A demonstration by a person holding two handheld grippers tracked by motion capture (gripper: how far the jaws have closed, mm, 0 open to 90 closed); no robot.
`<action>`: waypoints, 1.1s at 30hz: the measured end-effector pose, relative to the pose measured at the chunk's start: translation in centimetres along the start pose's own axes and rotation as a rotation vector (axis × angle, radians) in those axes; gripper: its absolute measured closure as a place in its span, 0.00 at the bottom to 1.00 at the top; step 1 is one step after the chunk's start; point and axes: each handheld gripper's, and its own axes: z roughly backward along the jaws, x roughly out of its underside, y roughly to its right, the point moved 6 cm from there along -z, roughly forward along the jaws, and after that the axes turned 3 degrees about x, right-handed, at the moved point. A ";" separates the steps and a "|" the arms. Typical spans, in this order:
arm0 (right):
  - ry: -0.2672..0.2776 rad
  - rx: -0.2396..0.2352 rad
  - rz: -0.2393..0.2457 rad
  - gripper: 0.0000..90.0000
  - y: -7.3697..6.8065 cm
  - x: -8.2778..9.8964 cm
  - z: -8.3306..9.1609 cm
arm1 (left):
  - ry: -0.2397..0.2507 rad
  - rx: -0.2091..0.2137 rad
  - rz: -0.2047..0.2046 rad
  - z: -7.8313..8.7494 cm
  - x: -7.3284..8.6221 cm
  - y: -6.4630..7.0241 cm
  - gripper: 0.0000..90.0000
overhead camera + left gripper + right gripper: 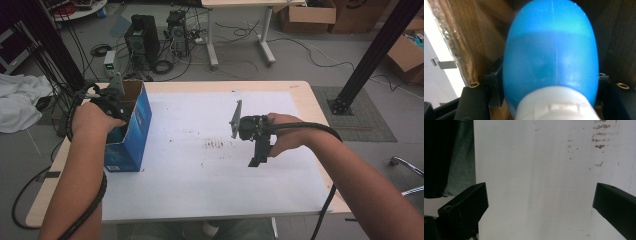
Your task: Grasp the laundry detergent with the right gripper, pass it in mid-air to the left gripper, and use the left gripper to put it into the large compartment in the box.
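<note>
A blue bottle (551,55) with a white cap (556,107) sits between the black jaws of my left gripper (549,82), and its sides touch both of them. The brown cardboard inside of a box (486,30) surrounds it. In the high view my left gripper (116,97) reaches down into the open top of the blue box (135,135) at the table's left side. My right gripper (257,160) hovers over the middle of the table, pointing down. Its jaws stand wide apart with nothing between them (540,197).
A white sheet (210,190) covers the wooden table, with small brown stains (215,145) near its middle, also brown stains (600,135). Past the far edge are computer towers (142,40), cables and a black post (370,60). A white cloth (20,100) lies at the left.
</note>
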 end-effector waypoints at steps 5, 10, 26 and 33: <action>0.000 0.001 0.006 0.00 -0.1 -0.3 0.1 | 0.007 -0.017 -0.003 0.4 0.1 0.1 0.38; 0.001 0.001 0.010 0.00 -0.2 -0.4 0.1 | 0.025 -0.024 -0.008 1.6 0.2 0.3 0.38; 0.002 0.002 0.009 0.00 -0.1 -0.4 0.2 | 0.075 -0.007 -0.016 5.7 0.5 0.5 0.30; 0.000 -0.001 0.009 0.00 0.0 -0.5 0.1 | 0.087 -0.006 -0.016 6.8 0.6 0.4 0.23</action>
